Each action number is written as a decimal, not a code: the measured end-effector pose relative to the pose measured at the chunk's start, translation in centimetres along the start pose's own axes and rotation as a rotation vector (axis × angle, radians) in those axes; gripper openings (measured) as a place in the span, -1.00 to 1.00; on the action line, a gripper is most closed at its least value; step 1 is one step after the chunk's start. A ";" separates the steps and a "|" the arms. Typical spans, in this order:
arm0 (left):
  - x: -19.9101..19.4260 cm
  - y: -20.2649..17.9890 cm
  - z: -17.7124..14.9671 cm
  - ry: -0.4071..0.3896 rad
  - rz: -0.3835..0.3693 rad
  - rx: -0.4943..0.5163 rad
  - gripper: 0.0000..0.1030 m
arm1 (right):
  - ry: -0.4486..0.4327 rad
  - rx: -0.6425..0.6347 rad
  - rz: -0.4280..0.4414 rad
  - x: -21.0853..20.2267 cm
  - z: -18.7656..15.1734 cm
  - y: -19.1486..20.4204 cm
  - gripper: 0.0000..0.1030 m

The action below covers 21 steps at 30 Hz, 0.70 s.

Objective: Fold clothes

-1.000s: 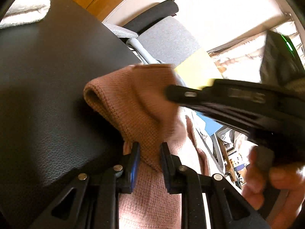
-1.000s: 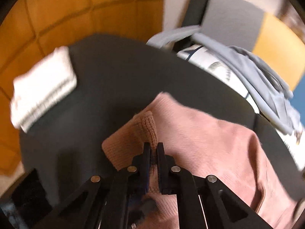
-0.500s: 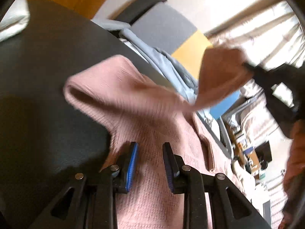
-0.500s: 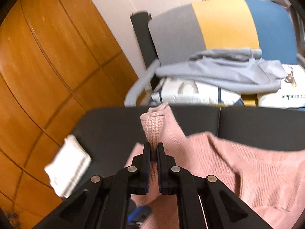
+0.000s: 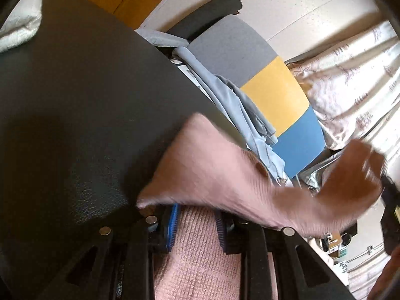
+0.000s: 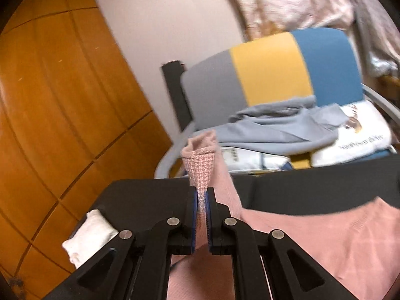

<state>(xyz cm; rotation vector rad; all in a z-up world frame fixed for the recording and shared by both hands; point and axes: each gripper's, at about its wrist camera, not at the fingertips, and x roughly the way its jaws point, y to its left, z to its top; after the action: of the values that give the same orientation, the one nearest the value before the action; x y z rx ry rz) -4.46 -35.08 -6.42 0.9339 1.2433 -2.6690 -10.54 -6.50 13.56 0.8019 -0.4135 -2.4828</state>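
Right tool (image 6: 202,195): jaws closed on the ribbed cuff of a pink knit sweater (image 6: 332,245). The cuff stands up between the blue pads and flares open above them; the sleeve runs down from the grip to the body of the garment, which lies spread on the black bench (image 6: 312,187) at the lower right of this view.

Left tool (image 5: 196,218): jaws partly apart, with pink knit fabric lying between the blue pads. The raised sleeve crosses in front of the fingertips and hides them, so whether the pads press the fabric cannot be told. In the left wrist view the sweater (image 5: 200,262) fills the space between the fingers and extends up and to the right, where its lifted sleeve ends in a blurred, darker fold at the frame's right edge. The right tool shows there only as a dark shape (image 5: 390,215) beside that fold.

Surroundings: a folded white towel (image 6: 87,237) rests on the far left corner of the bench, well apart from the sweater. Behind the bench stands a chair (image 6: 270,67) with a grey, yellow and blue back; a pale blue garment (image 6: 270,127) is draped over its seat on top of a white printed cushion (image 6: 357,137). Orange wood panelling (image 6: 62,100) covers the wall at left.
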 end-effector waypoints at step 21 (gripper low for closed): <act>-0.7 0.0 -0.4 -0.006 -0.031 -0.008 -0.52 | 0.239 0.444 -0.125 -0.2 -11.9 -17.2 -0.82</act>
<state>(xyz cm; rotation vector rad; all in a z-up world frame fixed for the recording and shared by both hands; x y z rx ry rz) -3.68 -34.94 -6.24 0.9120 1.2769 -2.6866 -9.31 6.36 -2.86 1.3184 -0.8664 -2.3956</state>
